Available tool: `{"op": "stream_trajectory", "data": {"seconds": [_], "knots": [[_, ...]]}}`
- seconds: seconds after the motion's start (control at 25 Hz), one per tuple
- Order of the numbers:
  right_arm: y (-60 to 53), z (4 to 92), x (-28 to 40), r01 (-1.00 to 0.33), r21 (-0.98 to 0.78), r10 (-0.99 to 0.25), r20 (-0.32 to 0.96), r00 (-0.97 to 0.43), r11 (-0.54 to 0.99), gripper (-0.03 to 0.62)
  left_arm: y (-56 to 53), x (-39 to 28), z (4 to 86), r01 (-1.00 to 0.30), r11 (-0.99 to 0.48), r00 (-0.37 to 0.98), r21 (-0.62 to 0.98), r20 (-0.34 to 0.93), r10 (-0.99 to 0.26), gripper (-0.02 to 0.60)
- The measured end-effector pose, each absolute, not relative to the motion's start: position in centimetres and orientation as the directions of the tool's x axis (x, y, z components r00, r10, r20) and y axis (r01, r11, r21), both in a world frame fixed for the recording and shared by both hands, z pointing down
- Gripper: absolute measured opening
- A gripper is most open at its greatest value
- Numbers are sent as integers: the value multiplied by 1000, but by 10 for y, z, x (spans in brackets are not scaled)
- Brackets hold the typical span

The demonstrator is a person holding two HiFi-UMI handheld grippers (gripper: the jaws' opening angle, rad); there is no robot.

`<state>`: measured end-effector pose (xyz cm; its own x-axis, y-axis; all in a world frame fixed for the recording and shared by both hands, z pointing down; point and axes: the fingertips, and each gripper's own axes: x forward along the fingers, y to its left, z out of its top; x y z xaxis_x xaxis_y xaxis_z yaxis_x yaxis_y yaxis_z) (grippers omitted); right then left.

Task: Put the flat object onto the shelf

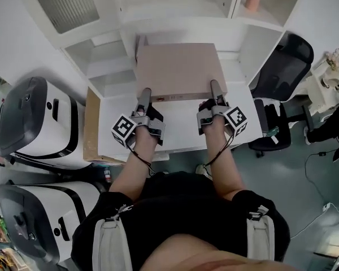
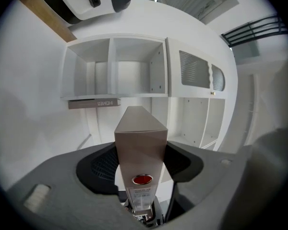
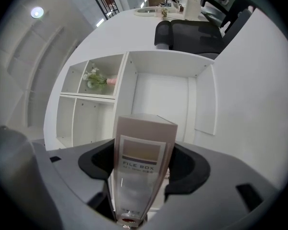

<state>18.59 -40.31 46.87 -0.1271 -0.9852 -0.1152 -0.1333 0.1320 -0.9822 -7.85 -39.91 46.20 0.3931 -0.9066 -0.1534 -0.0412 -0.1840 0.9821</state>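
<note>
The flat taupe file box (image 1: 178, 69) was held level by its labelled near edge, its far edge towards the white shelf's (image 1: 107, 66) open compartments.

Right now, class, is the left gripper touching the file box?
Touching. The left gripper view shows the file box pinched between the jaws of the left gripper, with both pads pressed against its faces and no gap.
</note>
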Motion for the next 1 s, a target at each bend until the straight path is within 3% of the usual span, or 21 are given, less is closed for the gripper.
{"op": "stream_trajectory", "data": {"seconds": [0.48,1.0], "knots": [[-423,447,196,-147,-975,-956,-123,-267,167,302,-392,-65,448,-36,-216,273,976,-198,-941,285],[-406,428,202,-131,-965,-946,-189,-265,229,301,-380,-59,417,-47,-314,301,948,-286,-910,287]]}}
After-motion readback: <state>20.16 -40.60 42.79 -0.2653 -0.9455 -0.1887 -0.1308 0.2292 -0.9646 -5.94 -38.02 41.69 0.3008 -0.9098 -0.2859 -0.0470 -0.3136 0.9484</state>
